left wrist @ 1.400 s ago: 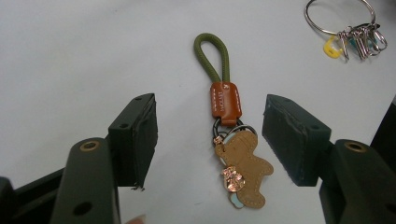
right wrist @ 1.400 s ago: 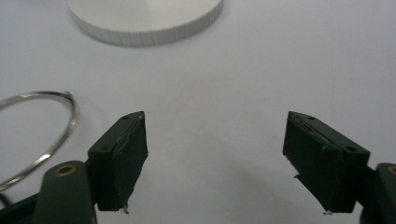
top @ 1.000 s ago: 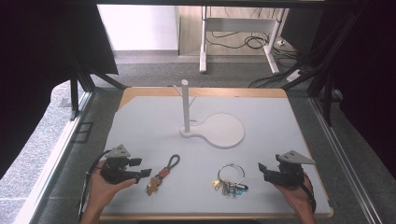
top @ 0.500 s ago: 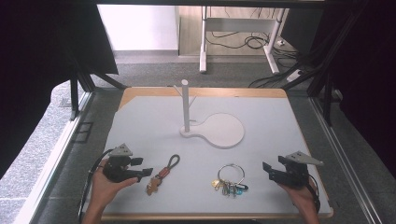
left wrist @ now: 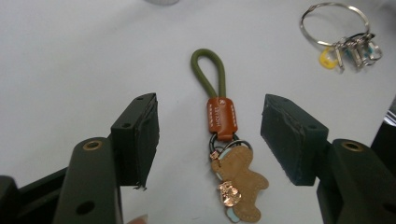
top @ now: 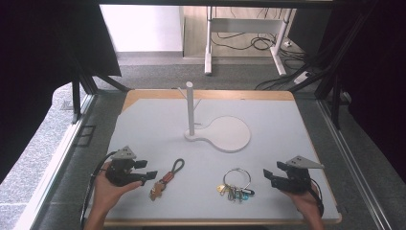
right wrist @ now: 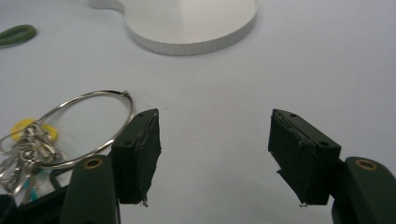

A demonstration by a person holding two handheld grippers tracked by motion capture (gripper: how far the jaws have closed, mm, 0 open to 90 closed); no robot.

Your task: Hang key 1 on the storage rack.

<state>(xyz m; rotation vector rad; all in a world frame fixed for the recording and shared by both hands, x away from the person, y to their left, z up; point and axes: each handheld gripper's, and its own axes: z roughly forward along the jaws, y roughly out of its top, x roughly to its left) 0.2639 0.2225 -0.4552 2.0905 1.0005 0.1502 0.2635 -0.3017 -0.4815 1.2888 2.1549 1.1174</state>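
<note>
On the white table [top: 143,124], the keychain [left wrist: 223,140] lies loop-away between the left gripper's [left wrist: 209,140] wide jaws.

We hold our left claw [top: 149,175] low over the near left of the bench [top: 287,124], jaws wide apart and pointing right. Our left hand [top: 107,189] grips it from behind, forearm coming in from the bottom edge. Our right claw [top: 268,176] sits near the right edge, jaws also spread, pointing left, with our right hand [top: 306,199] behind it.
</note>
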